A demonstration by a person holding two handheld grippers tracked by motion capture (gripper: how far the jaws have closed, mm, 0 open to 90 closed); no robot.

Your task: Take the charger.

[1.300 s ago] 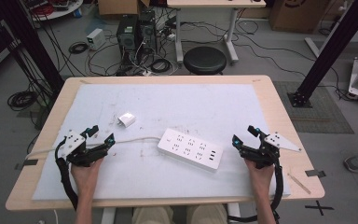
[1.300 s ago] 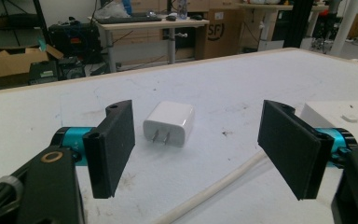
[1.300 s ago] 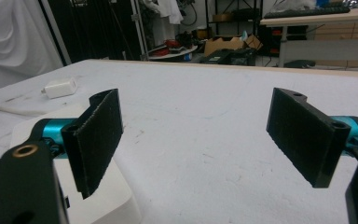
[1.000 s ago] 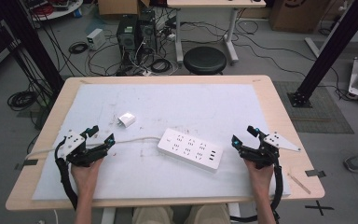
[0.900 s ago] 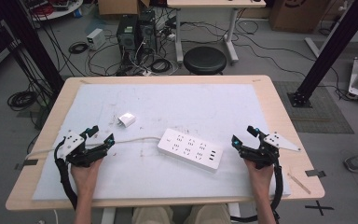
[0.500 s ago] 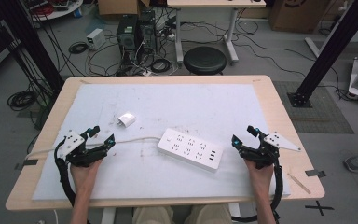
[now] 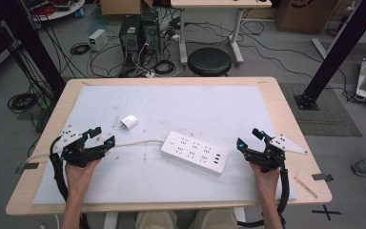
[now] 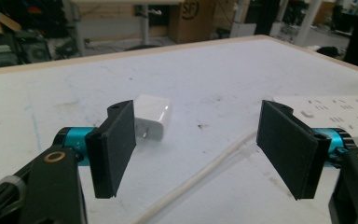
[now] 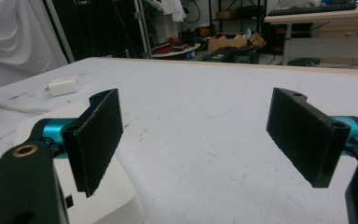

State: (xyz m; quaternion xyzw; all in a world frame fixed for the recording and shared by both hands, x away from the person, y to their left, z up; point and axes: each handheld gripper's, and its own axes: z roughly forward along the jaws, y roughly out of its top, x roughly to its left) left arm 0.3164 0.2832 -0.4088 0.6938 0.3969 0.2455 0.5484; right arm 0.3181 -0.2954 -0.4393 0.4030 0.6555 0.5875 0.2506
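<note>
Person: forearms enter from the bottom edge of the high view, cut off there; a hand grips each tool
Left gripper (image 7: 101,137): near the front left of the tabletop (image 7: 286,109); jaws spread wide with nothing between them; in its own view (image 8: 200,149) the bodies of both jaws run off the lower edge
Right gripper (image 7: 250,137): near the front right; jaws wide apart and empty; in its own view (image 9: 205,140) the left jaw hides part of the power strip's near end
White sheet (image 7: 209,109): covers most of the tabletop, faintly smudged; the marks are too faint to read
Power strip (image 7: 194,152): white, lying flat at the front centre between the two grippers, slanted; rows of socket holes on top; in the left gripper view (image 8: 335,109) its end is cut off by the right jaw and the frame; any lettering too small to read
Cord (image 7: 133,143): pale, runs from the strip's left end toward the left gripper and passes under it; its far end is hidden; in the left gripper view (image 8: 205,175) it crosses between the jaws on the sheet
Charger (image 7: 129,122): small white block, just beyond the cord, left of centre; its prongs show in the left gripper view (image 8: 153,116), partly behind the left jaw; no marking legible
Stool (image 7: 210,61): round, dark, on the floor past the far edge
Cardboard box (image 8: 196,18): beyond the tabletop; "SF" printed in a ring on its side
</note>
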